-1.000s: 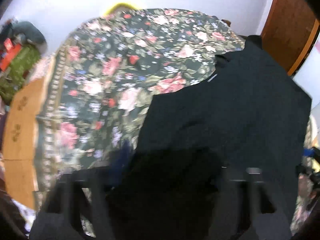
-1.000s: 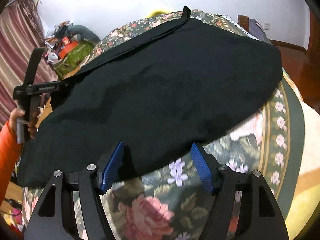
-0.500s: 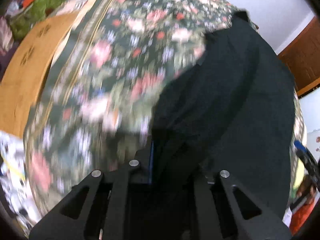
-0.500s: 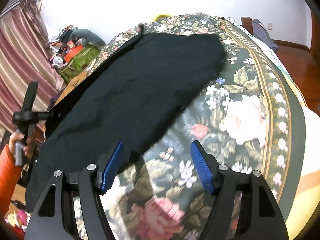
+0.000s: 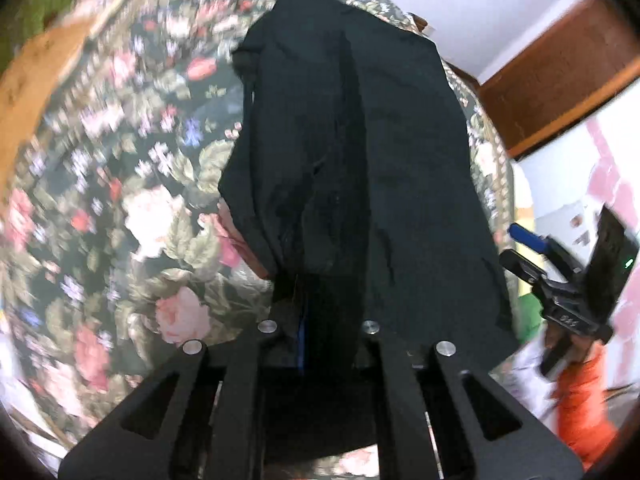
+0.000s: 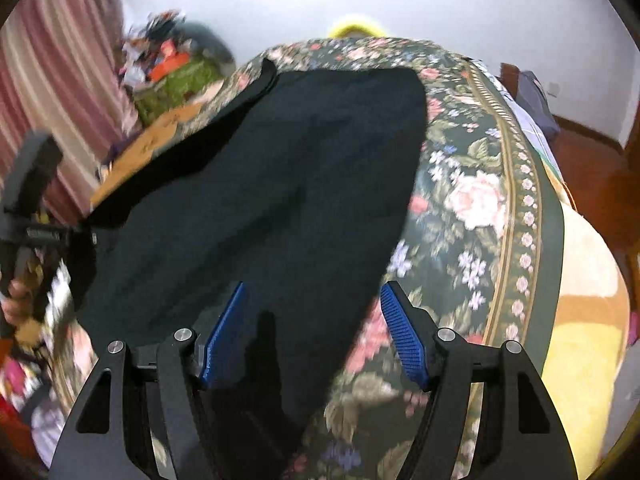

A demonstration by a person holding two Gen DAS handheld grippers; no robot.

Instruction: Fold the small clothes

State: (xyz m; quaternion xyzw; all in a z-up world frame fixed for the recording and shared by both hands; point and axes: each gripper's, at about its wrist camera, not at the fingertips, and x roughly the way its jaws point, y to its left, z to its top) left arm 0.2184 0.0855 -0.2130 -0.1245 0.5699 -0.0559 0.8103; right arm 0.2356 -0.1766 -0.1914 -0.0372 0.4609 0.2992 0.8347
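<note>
A black garment (image 5: 352, 152) lies spread on a floral bedspread (image 5: 132, 200). My left gripper (image 5: 320, 320) is shut on the garment's near edge, and the cloth hides its fingertips. In the right wrist view the same garment (image 6: 280, 184) stretches from the near left to the far middle of the bed. My right gripper (image 6: 316, 328) is open, its blue pads (image 6: 404, 336) apart just above the garment's near edge, holding nothing. The right gripper also shows at the right edge of the left wrist view (image 5: 560, 280).
The bedspread (image 6: 480, 200) covers a bed with a yellow blanket (image 6: 588, 280) at its right side. A wooden board (image 6: 152, 148) and a cluttered pile (image 6: 172, 68) lie to the left. A brown wooden door (image 5: 560, 80) stands behind the bed.
My left gripper has closed on the garment's edge and pulled it along, so the garment now lies narrower and longer. My right gripper has stayed open and moved over the garment's near edge.
</note>
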